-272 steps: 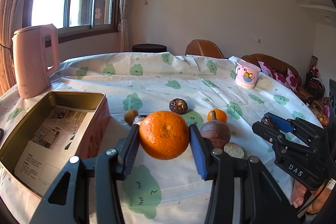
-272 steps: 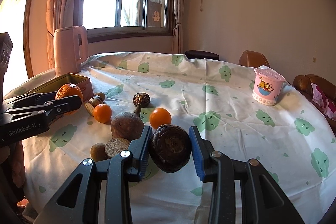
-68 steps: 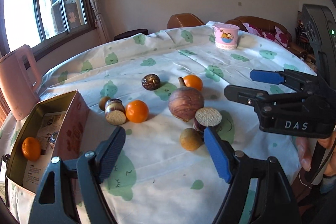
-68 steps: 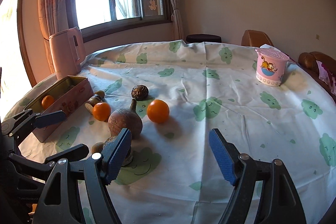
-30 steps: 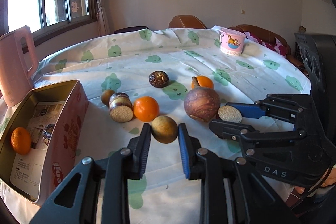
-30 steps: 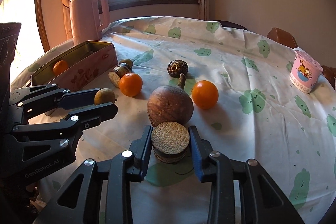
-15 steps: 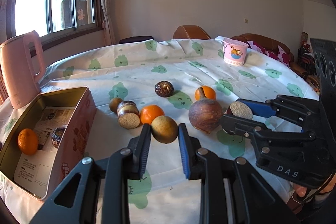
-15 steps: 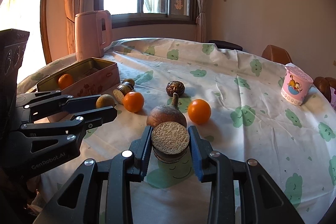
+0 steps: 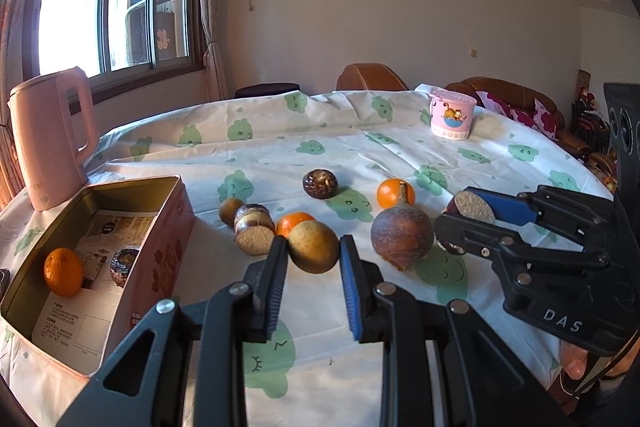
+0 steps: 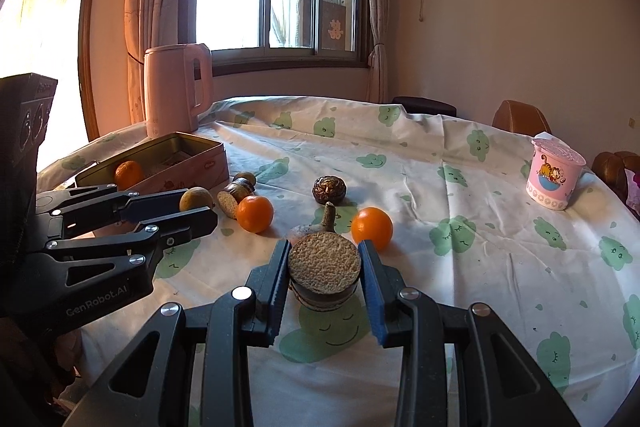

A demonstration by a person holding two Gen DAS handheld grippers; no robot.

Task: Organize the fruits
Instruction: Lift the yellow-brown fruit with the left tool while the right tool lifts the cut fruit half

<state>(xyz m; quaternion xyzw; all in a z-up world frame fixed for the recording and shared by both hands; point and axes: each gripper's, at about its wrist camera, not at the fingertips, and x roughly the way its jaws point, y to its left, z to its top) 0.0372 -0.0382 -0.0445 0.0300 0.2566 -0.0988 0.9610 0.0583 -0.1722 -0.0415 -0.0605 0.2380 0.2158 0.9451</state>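
Grasping a round yellow-brown fruit (image 9: pixel 313 246) between its blue pads, the left gripper (image 9: pixel 313 267) holds it clear of the bench (image 9: pixel 320 307), just in front of an orange (image 9: pixel 294 221) and a cut brown fruit (image 9: pixel 254 227) lying on the cloth. The right gripper (image 10: pixel 324 271) is clenched on a halved dark fruit (image 10: pixel 324 261), its pale grainy cut face turned toward the camera, with a large brown stemmed fruit (image 9: pixel 401 231) and a second orange (image 10: pixel 372 227) just behind it. Both grippers point forward and slightly downward over the bench, side by side.

To the left stands an open pink tin (image 9: pixel 160 247) lined with printed paper; inside it lie an orange fruit (image 9: pixel 63 271) and a dark ridged fruit (image 9: pixel 124 262), near each other. A pink kettle (image 9: pixel 48 135) stands behind the tin. A pink cartoon cup (image 9: pixel 452 119) sits well apart at the far right of the bench.
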